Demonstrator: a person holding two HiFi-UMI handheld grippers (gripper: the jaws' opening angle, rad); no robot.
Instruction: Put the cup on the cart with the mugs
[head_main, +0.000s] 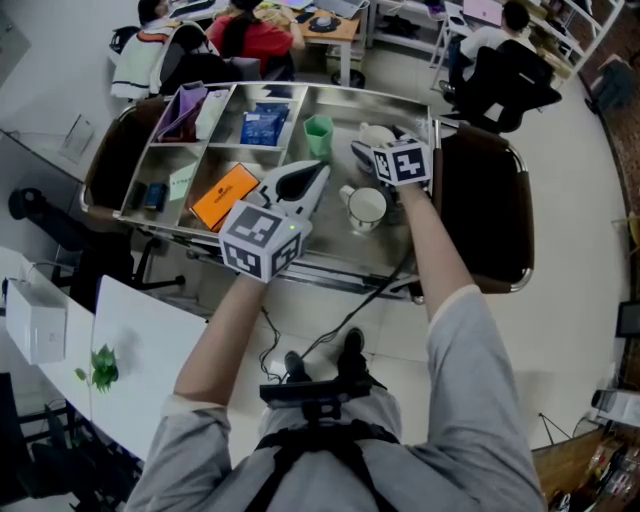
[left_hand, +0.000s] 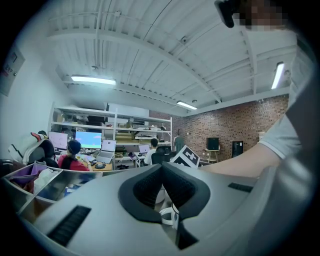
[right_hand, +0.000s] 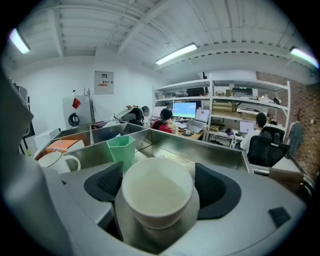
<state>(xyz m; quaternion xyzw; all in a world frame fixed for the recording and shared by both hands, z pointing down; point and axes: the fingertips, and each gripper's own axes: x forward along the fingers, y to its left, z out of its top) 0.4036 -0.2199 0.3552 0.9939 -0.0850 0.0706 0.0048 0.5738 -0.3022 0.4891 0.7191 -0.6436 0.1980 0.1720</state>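
A white cup (right_hand: 157, 192) without a visible handle sits between the dark pads of my right gripper (right_hand: 156, 176), which is shut on it. In the head view this gripper (head_main: 368, 147) holds the cup (head_main: 377, 133) over the back right part of the steel cart (head_main: 300, 262). A white mug (head_main: 365, 207) with a handle stands on the cart just in front of it, also seen as the mug (right_hand: 57, 161) at the left of the right gripper view. My left gripper (head_main: 319, 174) hovers left of that mug, jaws shut with nothing between them (left_hand: 162, 184).
A green cup (head_main: 318, 135) stands at the back of the cart, left of the held cup. Left compartments hold an orange box (head_main: 224, 195), a blue packet (head_main: 264, 125) and small items. A dark chair (head_main: 492, 205) stands right of the cart. People sit at desks beyond.
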